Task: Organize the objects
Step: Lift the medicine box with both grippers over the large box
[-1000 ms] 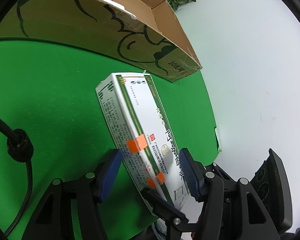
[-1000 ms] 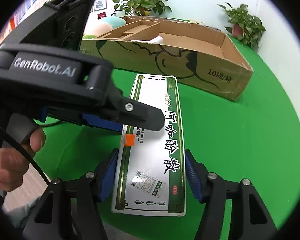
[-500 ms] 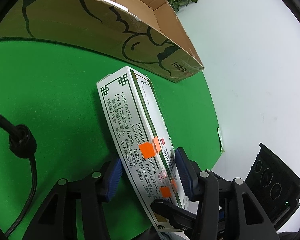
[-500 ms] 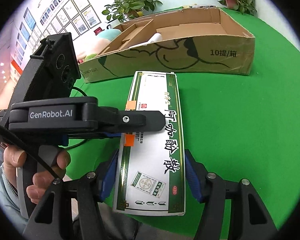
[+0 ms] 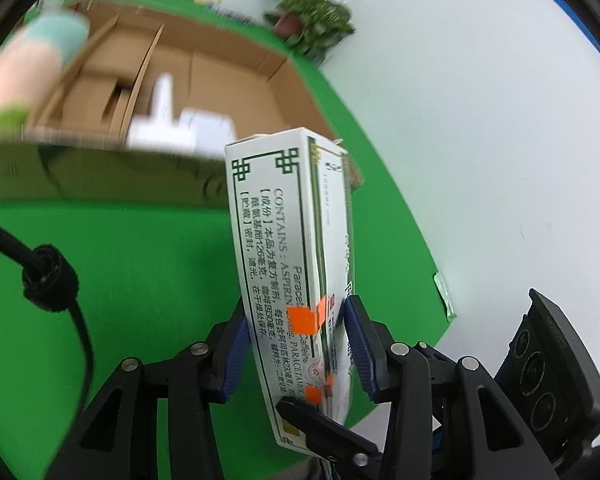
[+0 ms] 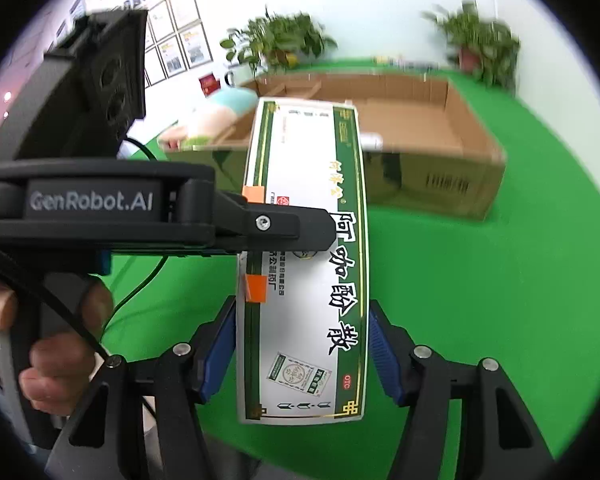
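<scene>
The green cloth-covered table (image 5: pixel 140 264) sits lower than a second ago. The open brown cardboard carton (image 5: pixel 228 68), at twelve o'clock, now shows its interior, with white items lying inside. The long white-and-green medicine box (image 5: pixel 284 248) has left the cloth and tilts upward between both tools. The left gripper (image 5: pixel 296 354) is closing, its blue pads pinching the box's thin sides. The right gripper (image 6: pixel 300 350) grips its broad face across, unchanged in width.
</scene>
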A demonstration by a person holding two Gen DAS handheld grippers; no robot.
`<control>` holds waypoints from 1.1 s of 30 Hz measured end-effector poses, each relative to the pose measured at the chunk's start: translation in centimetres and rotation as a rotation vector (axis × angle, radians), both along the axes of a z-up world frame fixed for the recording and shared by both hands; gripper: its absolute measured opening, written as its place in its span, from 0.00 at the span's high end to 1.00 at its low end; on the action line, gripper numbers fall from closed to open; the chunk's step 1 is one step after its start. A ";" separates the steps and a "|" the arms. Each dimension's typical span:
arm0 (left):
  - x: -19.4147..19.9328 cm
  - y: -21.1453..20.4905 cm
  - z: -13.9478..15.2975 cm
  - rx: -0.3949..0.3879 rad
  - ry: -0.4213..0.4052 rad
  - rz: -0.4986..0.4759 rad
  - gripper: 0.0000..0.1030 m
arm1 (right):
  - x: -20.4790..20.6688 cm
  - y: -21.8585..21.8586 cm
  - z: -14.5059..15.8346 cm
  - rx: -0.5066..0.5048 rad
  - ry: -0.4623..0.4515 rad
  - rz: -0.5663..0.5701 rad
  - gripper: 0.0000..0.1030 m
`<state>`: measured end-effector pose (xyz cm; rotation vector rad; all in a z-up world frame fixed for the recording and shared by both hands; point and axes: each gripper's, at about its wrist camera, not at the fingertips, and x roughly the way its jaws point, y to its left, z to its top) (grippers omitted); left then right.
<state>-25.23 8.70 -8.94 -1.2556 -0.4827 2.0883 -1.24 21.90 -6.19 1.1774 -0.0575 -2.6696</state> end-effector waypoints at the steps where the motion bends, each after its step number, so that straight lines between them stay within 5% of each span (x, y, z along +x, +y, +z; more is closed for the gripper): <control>1: -0.2 0.0 0.6 -0.005 0.017 -0.001 0.58 | -0.1 -0.1 0.5 0.007 0.024 0.001 0.42; 5: -2.5 0.6 3.1 -0.025 0.074 -0.010 0.58 | -0.9 -0.1 2.0 0.019 0.090 0.006 0.42; 13: 2.3 2.1 8.7 -0.069 0.169 -0.035 0.58 | -3.8 0.8 4.4 0.003 0.155 -0.033 0.42; 23: -1.3 3.8 14.3 -0.061 0.260 -0.072 0.58 | -7.2 2.6 7.7 0.024 0.230 -0.072 0.42; 33: -7.2 5.9 17.8 -0.080 0.206 -0.080 0.58 | -11.9 4.6 9.6 0.031 0.229 -0.076 0.42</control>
